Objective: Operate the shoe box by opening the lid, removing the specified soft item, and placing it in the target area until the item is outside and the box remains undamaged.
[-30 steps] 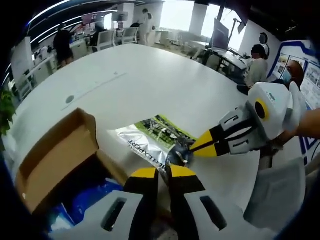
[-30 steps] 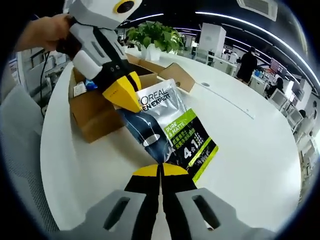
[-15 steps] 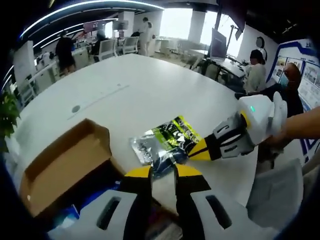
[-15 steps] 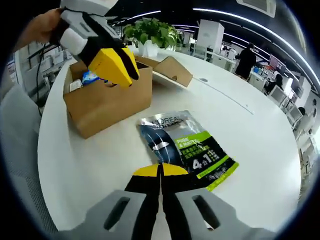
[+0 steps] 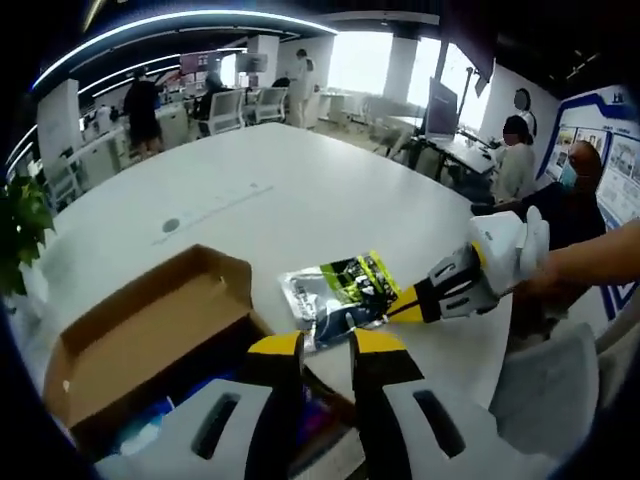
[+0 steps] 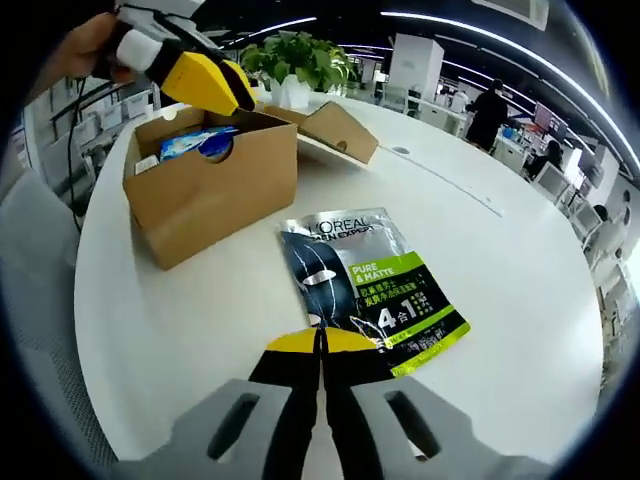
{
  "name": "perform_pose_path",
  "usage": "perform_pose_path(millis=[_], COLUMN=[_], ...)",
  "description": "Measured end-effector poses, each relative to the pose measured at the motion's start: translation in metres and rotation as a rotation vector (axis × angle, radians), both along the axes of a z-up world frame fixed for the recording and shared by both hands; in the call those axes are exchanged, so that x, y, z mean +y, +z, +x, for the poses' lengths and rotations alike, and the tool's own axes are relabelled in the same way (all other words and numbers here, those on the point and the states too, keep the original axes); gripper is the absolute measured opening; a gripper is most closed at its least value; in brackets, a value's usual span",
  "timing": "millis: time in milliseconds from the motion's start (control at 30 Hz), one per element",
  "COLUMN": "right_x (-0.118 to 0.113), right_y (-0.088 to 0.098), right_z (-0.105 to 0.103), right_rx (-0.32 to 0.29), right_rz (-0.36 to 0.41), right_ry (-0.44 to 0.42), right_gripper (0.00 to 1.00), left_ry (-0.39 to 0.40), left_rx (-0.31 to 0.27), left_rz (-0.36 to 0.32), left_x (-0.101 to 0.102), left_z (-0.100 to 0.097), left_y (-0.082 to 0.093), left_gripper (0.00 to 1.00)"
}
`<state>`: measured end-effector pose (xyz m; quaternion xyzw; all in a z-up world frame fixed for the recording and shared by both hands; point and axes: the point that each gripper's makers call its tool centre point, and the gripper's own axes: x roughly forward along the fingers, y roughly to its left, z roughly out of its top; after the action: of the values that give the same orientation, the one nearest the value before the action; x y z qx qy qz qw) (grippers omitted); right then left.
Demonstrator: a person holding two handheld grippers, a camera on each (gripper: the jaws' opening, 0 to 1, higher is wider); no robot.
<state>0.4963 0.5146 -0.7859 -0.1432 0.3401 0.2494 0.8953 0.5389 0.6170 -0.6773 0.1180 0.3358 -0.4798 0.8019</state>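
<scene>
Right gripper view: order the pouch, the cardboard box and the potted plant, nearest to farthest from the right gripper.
1. Pouch, flat on the table at the right gripper's tips.
2. Cardboard box, up left, lid open.
3. Potted plant, beyond the box at the far edge.

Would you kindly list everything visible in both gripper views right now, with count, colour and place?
Shoe box: one, brown cardboard, lid open, on the table beside the pouch.
Blue packets: several, exact count unclear, inside the shoe box.
L'Oreal pouch: one, silver, dark blue and green, lying flat on the table outside the box.
Table: one, white, round-edged.
Potted plant: one, green in a white pot, at the table's far side behind the box.
People: several, at desks in the background.
Left gripper: yellow-tipped jaws apart, above the box.
Right gripper: yellow-tipped jaws together on the pouch's near edge.
</scene>
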Motion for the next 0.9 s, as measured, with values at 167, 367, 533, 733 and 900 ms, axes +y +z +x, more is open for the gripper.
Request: perform_pose_path(millis=[167,367,533,733,900], right_x=[-0.004,-0.013,-0.023,-0.033,-0.037], right_y=[0.003,0.008,0.008,0.003,-0.004], right_z=[-0.004,-0.004,-0.004,-0.006,-0.004], right_rx=[-0.016,-0.041,-0.034,-0.018,0.004], right_rz=[-0.016,-0.017,-0.001,-0.003,0.019], right_ry=[-0.017,-0.079,-0.160,-0.219,-0.250], right_gripper=[0.05,0.20,0.32,0.41,0.43], left_ry=[0.011,0.027,0.039,0.061,0.086], left_rx=[-0.007,-0.015,-0.025,-0.019,-0.016], left_rz=[-0.002,0.002,0.005,-0.006,0.003], left_x=[0.009,0.023,0.036,0.051,0.069], left_z=[0.003,0.005,0.006,0.005,0.008], left_y=[0.001,0.002,0.003,0.004,0.002], left_gripper=[0.21,0.27,0.31,0.37,0.42])
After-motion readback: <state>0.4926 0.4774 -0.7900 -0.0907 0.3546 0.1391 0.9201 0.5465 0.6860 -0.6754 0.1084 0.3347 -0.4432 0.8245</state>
